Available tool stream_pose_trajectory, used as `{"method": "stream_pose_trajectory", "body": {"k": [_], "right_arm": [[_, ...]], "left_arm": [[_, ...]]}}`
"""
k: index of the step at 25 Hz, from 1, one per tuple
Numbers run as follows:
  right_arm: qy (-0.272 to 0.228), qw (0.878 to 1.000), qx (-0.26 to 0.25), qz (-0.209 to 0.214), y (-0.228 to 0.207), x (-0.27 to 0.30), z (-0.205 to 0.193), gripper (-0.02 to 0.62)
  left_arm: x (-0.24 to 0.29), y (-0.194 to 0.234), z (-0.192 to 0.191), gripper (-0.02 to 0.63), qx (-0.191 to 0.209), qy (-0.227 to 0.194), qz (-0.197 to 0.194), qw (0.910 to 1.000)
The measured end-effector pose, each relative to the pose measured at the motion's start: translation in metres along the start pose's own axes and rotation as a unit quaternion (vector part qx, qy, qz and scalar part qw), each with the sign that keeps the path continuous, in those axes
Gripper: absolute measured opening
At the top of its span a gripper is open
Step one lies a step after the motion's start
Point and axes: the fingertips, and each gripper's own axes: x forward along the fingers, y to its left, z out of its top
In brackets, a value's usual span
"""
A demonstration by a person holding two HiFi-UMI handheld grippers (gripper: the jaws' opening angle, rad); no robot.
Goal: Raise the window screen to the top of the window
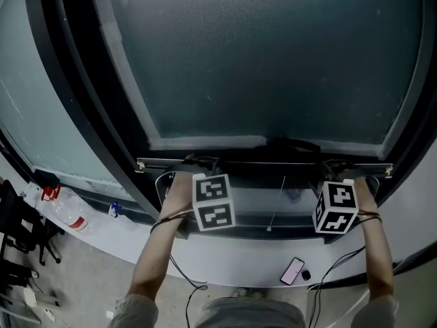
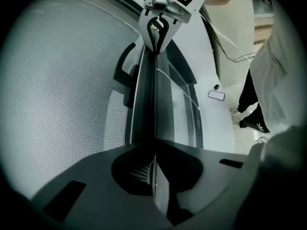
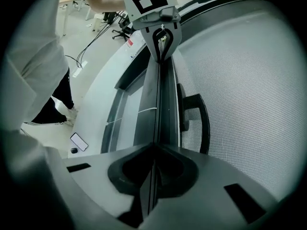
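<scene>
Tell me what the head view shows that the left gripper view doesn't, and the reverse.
Head view only: both claws at once, the left claw and the right claw spaced apart along the screen's bottom bar, plus a plastic bottle low at the left.
Left gripper view only: the left claw's jaws seen close up, closed on the bar's thin edge, with the bar running away lengthwise.
Both: the mesh screen, the bar, the right claw clamped on it, and the phone on the white ledge.
</scene>
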Motion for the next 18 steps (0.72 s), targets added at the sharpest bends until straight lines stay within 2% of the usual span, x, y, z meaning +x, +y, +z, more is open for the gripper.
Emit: {"method": "stream_pose_trajectory", "body": {"k": [8, 12, 18], "right_arm": [[-0.029, 0.999, 0.022, 0.004, -0.003, -0.005, 0.001, 0.02], [-0.04, 0.999, 0.02, -0.02, -0.02, -0.023, 0.003, 0.02], [-0.029, 0.998, 0.003, -0.062, -0.055, -0.043, 0.005, 0.02]], "left_arm": [[-0.004, 0.001, 0.0, 0.018, -0.011, -0.021, 0.002, 0.9997], [-0.023, 0.017, 0.003, 0.018, -0.009, -0.03, 0.028, 0.9991], [-0.046, 0.051, 0.005, 0.018, -0.008, -0.031, 0.078, 0.9964]]}}
